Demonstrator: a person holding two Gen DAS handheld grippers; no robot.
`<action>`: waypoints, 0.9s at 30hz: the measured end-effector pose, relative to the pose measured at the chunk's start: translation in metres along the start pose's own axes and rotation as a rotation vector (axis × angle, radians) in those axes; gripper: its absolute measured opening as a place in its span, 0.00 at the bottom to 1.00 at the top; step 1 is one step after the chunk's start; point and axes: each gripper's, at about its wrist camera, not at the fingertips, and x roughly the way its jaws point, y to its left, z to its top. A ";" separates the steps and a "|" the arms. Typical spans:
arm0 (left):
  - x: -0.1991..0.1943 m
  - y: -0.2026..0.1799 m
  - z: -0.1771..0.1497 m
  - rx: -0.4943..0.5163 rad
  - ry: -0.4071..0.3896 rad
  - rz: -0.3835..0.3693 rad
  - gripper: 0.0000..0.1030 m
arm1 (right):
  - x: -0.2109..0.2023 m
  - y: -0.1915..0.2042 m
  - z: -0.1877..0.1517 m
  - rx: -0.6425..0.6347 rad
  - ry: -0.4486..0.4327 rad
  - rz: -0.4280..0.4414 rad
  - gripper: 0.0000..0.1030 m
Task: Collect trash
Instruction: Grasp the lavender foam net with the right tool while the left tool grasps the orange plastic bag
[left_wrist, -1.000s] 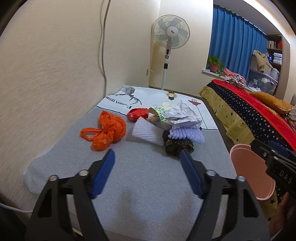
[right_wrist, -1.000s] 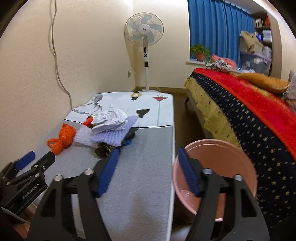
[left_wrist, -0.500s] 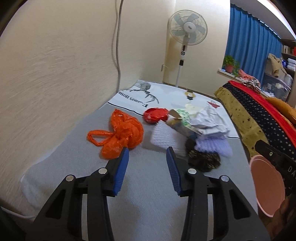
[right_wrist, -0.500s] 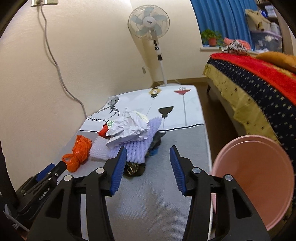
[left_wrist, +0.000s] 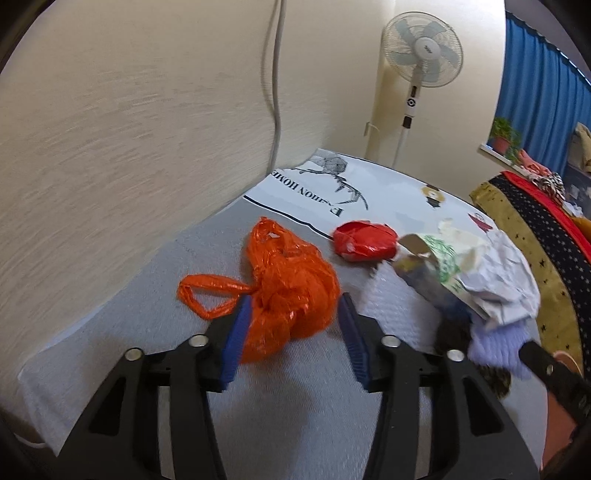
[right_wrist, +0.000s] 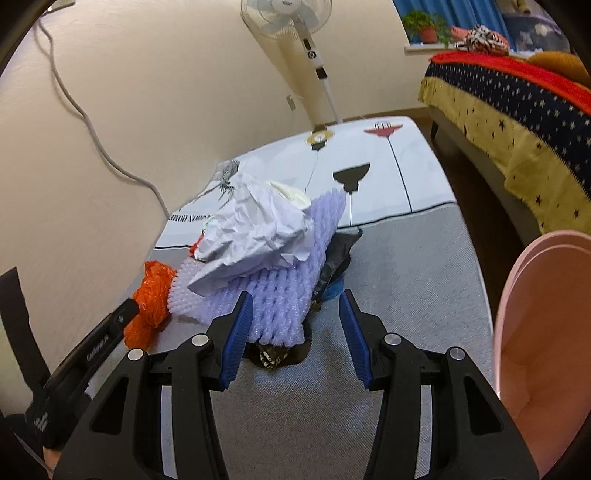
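Trash sits heaped on the grey mat by the wall. From the left wrist, the left gripper (left_wrist: 293, 334) has its jaws opening, fingers apart around the near end of 1 orange plastic bag (left_wrist: 291, 291), not yet pinching; closing on it looks like the next move. Right of it lie 1 red wrapper (left_wrist: 364, 240) and 1 crumpled paper (left_wrist: 502, 280). From the right wrist, the right gripper (right_wrist: 295, 332) hovers, fingers apart, over 1 purple foam net (right_wrist: 291, 291); 1 pink bin (right_wrist: 546, 350) waits at far right
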 end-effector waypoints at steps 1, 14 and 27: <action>0.004 -0.001 0.001 -0.006 0.007 -0.001 0.51 | 0.002 -0.001 -0.001 0.003 0.007 0.004 0.47; 0.022 0.003 0.004 -0.028 0.058 -0.010 0.19 | -0.010 0.009 0.003 -0.071 -0.010 0.037 0.11; -0.021 -0.001 0.002 -0.023 0.012 -0.099 0.14 | -0.066 0.017 0.005 -0.158 -0.114 -0.001 0.10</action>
